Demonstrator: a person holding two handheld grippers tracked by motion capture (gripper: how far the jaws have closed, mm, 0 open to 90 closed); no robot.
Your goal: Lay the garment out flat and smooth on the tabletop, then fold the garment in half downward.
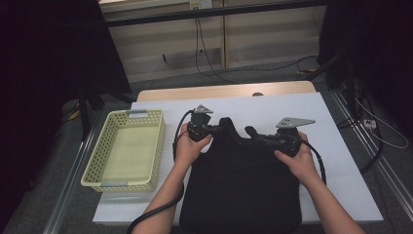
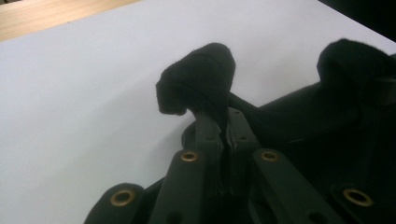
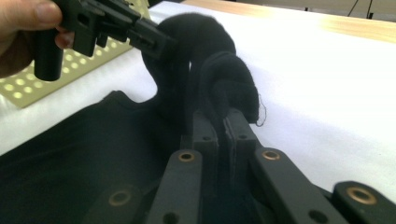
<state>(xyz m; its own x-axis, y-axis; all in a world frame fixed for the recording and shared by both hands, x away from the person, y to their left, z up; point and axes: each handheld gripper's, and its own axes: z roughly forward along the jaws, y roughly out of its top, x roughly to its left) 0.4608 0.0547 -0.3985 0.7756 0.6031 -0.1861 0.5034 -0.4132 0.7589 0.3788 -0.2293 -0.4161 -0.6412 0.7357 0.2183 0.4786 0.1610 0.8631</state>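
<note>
A: Around the cloth?
B: Yellow basket (image 1: pixel 125 151) just to the left, on the white table (image 1: pixel 311 117). Nothing in the way.

A: From above?
B: Black garment (image 1: pixel 243 190) lying flat near the front edge, both top straps lifted.

A: And close up?
B: In the left gripper view, strap (image 2: pixel 201 77) bunched into a soft lump. In the right gripper view, other strap (image 3: pixel 229 86) curled over, basket (image 3: pixel 28 84) behind.

A: The 2 tools?
B: Left gripper (image 2: pixel 223 122) squeezed tight on its strap. Right gripper (image 3: pixel 223 122) pinched tight on the other strap, too.
</note>
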